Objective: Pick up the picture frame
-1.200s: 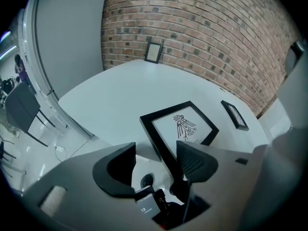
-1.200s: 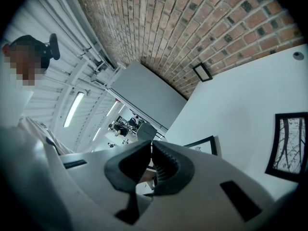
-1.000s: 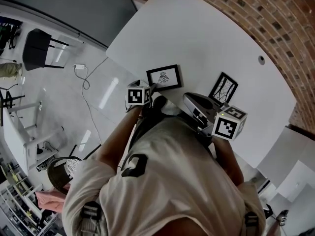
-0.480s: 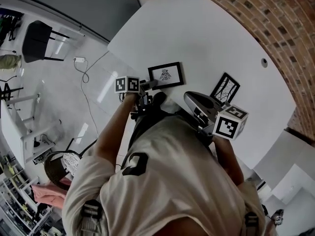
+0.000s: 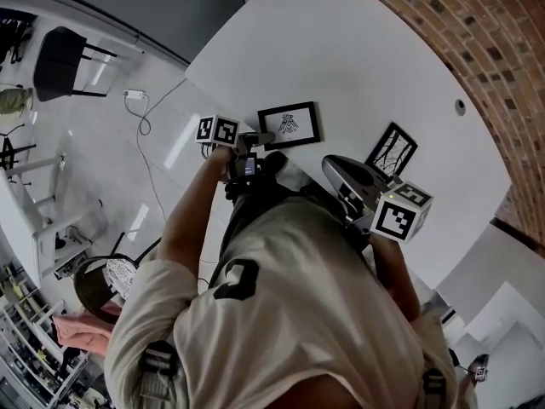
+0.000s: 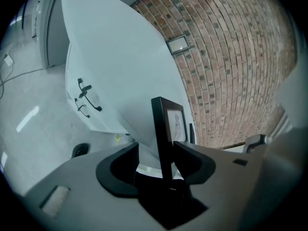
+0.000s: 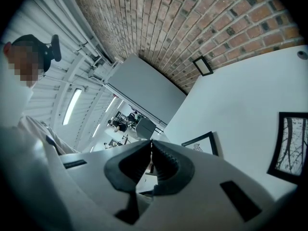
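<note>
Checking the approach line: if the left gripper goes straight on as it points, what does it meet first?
The picture frame: its edge already stands between the left gripper's jaws, which have just been closing, with a gap on one side.

Left gripper (image 6: 155, 152), tipped on its side at the end of my outstretched left arm (image 5: 189, 224): jaws had just been closing, picture frame (image 6: 165, 124) between them, not yet clamped. Right gripper (image 7: 150, 146): jaws together, empty.

Open-plan office or studio, brick wall (image 5: 477, 32), white table (image 5: 358, 49), black chair (image 5: 58, 65), ceiling strip lights (image 7: 72, 107)
</note>
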`<state>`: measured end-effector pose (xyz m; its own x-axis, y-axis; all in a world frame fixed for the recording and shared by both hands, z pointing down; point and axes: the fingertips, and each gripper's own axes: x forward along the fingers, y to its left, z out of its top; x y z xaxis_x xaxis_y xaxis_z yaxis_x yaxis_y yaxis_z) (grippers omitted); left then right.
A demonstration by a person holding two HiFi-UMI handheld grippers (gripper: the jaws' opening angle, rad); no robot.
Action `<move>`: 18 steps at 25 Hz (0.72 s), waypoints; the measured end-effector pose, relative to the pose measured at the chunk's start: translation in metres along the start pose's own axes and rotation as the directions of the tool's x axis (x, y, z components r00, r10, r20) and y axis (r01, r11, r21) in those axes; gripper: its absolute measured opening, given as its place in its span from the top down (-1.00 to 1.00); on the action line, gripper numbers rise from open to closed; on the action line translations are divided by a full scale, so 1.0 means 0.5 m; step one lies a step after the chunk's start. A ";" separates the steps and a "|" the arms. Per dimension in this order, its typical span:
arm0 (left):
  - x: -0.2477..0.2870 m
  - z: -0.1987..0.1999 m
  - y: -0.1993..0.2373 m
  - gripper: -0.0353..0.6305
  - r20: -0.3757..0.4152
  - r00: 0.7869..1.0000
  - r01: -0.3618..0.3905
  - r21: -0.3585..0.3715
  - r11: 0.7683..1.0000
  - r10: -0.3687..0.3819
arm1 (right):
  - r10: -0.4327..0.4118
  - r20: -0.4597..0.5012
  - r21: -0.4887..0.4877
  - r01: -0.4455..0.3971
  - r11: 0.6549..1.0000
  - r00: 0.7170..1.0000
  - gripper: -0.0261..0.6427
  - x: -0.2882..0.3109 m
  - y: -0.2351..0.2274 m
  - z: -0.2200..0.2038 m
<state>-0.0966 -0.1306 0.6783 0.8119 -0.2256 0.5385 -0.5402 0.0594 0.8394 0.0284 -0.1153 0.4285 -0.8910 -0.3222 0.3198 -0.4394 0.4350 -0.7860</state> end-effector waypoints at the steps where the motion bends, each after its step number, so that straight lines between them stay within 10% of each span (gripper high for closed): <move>1: 0.000 0.000 -0.004 0.25 -0.005 1.000 0.014 0.000 1.000 -0.014 | -0.001 -0.001 0.000 0.001 1.000 1.000 0.90 0.002 0.000 0.001; 18: -0.009 -0.010 -0.007 0.47 -0.065 0.986 0.147 -0.067 0.987 -0.152 | -0.058 0.007 0.001 0.058 0.998 0.998 0.90 0.057 0.011 -0.003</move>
<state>-0.0971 -0.1252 0.6734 0.8970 -0.1686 0.4086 -0.3987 0.0906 0.9126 0.0005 -0.1210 0.4341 -0.8632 -0.3530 0.3609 -0.4901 0.4147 -0.7667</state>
